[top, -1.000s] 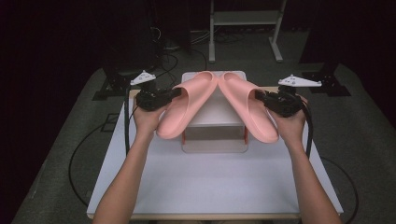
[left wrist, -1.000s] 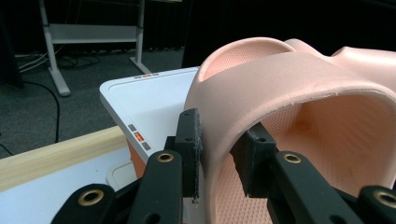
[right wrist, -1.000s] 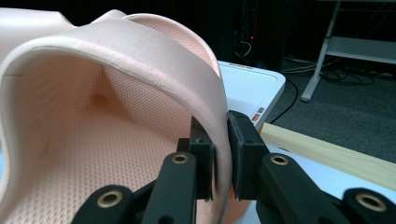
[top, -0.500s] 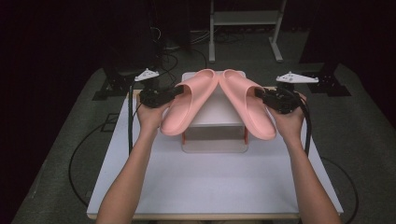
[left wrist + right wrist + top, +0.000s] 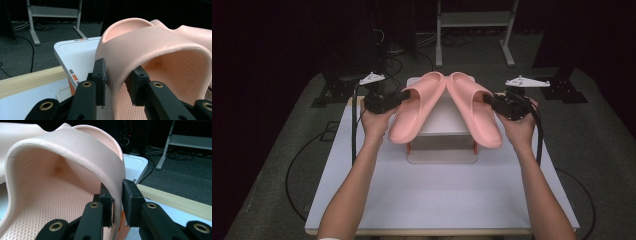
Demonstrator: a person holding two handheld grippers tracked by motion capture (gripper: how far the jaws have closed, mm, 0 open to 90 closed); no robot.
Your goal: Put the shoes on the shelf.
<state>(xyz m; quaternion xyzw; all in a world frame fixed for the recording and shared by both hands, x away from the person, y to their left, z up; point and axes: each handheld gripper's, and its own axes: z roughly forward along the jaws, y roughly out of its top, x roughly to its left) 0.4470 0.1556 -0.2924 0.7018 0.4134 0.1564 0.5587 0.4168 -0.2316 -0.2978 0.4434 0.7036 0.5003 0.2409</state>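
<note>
Here the left gripper (image 5: pixel 404 96) clamps the strap of the left pink slipper (image 5: pixel 414 107); the right gripper (image 5: pixel 488 99) clamps the right pink slipper (image 5: pixel 474 107); both slippers rest on the white box (image 5: pixel 442 145).

1. Light falls from above onto my counter (image 5: pixel 437 200); the room around it stays nearly black.
2. My tongs' close views are sharp near, soft farther off.
3. Soft shadows, no harsh glare.
</note>
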